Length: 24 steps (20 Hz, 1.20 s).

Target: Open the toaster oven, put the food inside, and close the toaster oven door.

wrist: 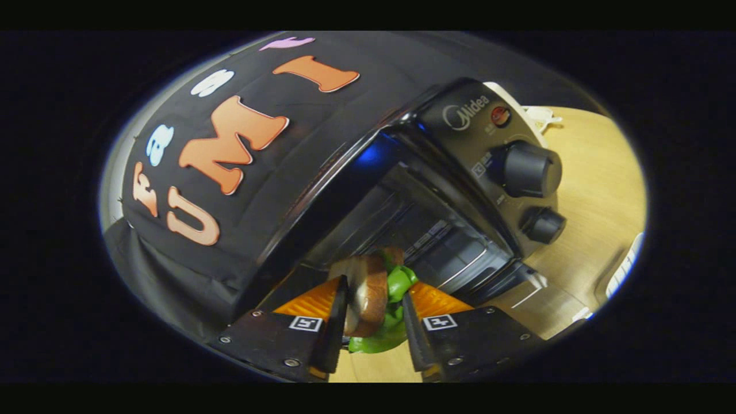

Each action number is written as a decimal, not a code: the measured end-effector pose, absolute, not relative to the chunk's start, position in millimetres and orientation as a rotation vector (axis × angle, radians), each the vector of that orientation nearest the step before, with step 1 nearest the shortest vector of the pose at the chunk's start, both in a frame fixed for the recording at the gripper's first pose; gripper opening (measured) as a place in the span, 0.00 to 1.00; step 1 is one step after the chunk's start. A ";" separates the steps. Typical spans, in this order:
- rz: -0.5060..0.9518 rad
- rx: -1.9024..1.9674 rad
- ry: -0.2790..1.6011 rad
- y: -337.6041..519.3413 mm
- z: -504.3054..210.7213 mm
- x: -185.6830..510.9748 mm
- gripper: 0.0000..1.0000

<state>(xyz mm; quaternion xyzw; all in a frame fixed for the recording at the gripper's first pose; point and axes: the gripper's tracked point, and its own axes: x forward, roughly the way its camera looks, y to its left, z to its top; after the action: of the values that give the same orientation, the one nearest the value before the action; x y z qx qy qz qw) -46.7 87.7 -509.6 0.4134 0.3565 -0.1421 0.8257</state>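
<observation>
A toy sandwich [371, 293], brown bread slices with green lettuce hanging out, sits pinched between my two fingers. My gripper [375, 307] is shut on it. Just beyond the fingers stands the black toaster oven [460, 149], seen tilted. Its door [517, 290] hangs open, folded down toward the wooden table, and the dark cavity [414, 230] with its wire rack lies straight ahead of the sandwich. Two black knobs [529, 169] and a small red lamp sit on the oven's control panel to the right of the cavity.
The oven rests on a light wooden table [592, 190]. A white object [624, 267] lies on the table to the right of the oven door. Something white [537, 115] peeks out behind the oven's top. The black cloth wall [230, 172] stands behind and left.
</observation>
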 end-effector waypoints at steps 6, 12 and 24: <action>-0.283 0.607 0.814 80.2 -500.2 -59.9 0.78; -0.199 0.495 0.878 73.2 -468.0 -93.4 0.97; 0.041 0.220 1.160 89.3 -447.9 -235.1 0.99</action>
<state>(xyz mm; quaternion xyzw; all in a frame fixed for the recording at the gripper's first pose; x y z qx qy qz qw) -235.1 89.3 -447.9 0.1036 0.5467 0.0194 0.8307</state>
